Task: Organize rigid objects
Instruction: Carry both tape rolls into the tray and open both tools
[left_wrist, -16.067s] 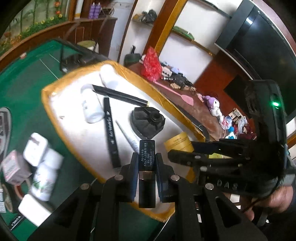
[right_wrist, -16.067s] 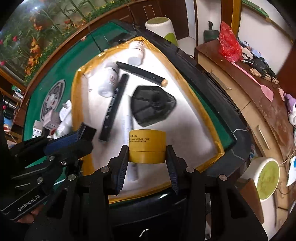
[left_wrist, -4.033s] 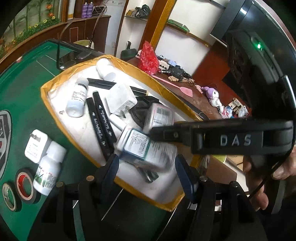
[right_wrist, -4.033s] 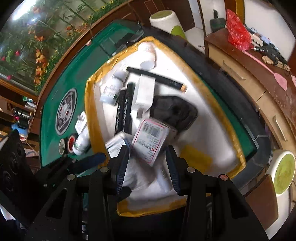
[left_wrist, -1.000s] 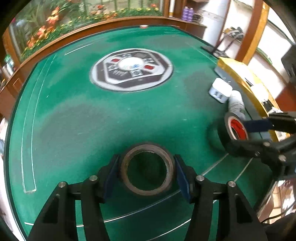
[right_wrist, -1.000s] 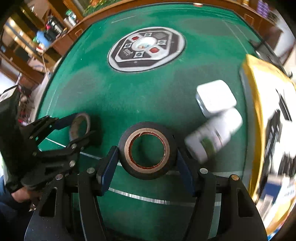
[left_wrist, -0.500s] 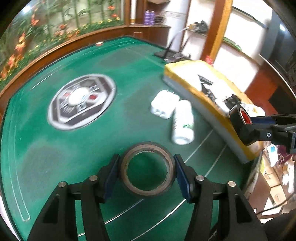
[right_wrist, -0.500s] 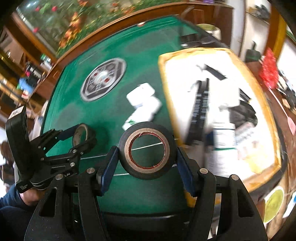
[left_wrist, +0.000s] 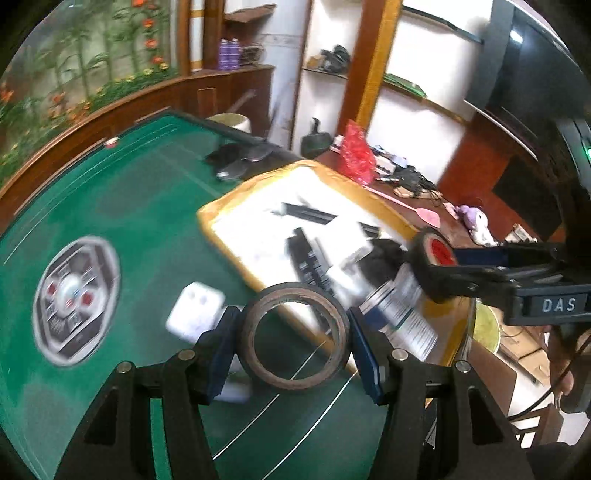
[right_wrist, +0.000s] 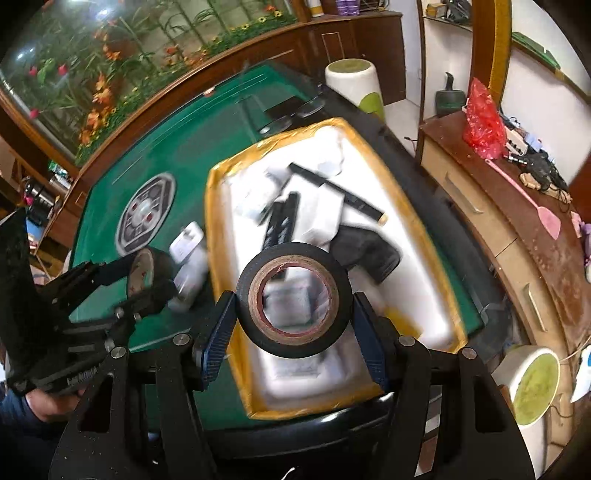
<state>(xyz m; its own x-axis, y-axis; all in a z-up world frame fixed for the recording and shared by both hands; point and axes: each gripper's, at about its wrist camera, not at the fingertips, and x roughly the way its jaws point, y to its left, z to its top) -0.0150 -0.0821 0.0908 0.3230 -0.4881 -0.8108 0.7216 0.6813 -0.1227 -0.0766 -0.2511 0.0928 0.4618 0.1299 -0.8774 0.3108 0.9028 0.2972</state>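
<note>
Tape rolls: brown-cored roll (left_wrist: 295, 334) clamped across its rim in left gripper (left_wrist: 293, 341), red-cored roll (right_wrist: 292, 300) likewise in right gripper (right_wrist: 291, 317), jaws about half open. Both carried above yellow-edged tray (right_wrist: 214, 236), presumably for drop-off among markers (right_wrist: 282, 221). Plug (left_wrist: 195, 310) and bottle left on felt.

table felt (left_wrist: 155, 206): showing deep green with thin pale lines, carrying a grey, white and red octagonal emblem (left_wrist: 75, 299)
tray (right_wrist: 218, 236): showing a yellow-gold rim around a white inside
left tape roll (left_wrist: 295, 334): showing black outside, brown inside
right tape roll (right_wrist: 293, 304): showing black outside, tan core with a red edge
gripper pads (right_wrist: 218, 338): showing dark blue, textured
plug adapter (left_wrist: 195, 310): showing white
bag (right_wrist: 484, 120): showing bright red
swatter (right_wrist: 546, 216): showing pink
</note>
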